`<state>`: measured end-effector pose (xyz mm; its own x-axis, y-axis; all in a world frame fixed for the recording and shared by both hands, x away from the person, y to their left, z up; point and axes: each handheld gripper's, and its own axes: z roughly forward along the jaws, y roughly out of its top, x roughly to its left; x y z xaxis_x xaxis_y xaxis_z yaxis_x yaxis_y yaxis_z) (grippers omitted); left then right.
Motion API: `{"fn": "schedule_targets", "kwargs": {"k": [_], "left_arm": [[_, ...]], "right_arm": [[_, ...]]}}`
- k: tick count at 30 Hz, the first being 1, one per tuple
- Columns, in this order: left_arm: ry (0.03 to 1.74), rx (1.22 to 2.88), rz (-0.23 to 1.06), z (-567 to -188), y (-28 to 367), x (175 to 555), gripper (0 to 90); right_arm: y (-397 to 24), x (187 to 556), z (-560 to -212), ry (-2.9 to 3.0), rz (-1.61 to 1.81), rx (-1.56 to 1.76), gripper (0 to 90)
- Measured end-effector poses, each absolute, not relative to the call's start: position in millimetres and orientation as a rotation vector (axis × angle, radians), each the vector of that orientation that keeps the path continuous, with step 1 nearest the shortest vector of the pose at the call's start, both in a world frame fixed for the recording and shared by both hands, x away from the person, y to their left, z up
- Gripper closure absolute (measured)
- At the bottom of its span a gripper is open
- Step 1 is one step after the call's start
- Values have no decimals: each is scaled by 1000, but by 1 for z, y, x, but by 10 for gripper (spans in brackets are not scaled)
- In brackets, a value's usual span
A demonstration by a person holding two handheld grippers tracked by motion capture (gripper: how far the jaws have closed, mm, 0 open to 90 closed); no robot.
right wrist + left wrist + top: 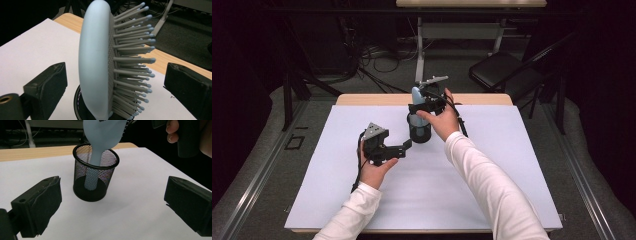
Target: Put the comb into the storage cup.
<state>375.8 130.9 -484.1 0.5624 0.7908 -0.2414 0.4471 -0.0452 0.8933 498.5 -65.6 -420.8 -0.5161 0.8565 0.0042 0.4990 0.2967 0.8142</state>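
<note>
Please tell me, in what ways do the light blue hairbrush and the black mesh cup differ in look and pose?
The hairbrush is pale blue and solid, with grey bristles; the mesh cup is black wire net you can see through. The hairbrush stands handle down inside the mesh cup, leaning on its rim, while the mesh cup sits upright on the white table cover. The hairbrush rises well above the mesh cup. Neither is gripped by a hand-held gripper.

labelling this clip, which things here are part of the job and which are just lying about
Part of the job:
- hairbrush, standing handle-down in the cup
- black mesh cup
- right gripper, jaws open either side of the brush head
- left gripper, open, off to the side

Just lying about:
- folding chair behind the table
- cables on the floor
</note>
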Motion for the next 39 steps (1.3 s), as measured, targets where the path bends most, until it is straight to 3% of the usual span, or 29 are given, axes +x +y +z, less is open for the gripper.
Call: {"fn": "schedule_targets", "kwargs": {"k": [8, 39], "left_arm": [[1047, 1682, 383, -484, 131, 376, 13], [1048, 1688, 386, -485, 129, 374, 13]], "right_arm": [[-66, 498, -420, 2138, 1094, 1213, 0], [-79, 481, -398, 2128, 1150, 1157, 0]]}}
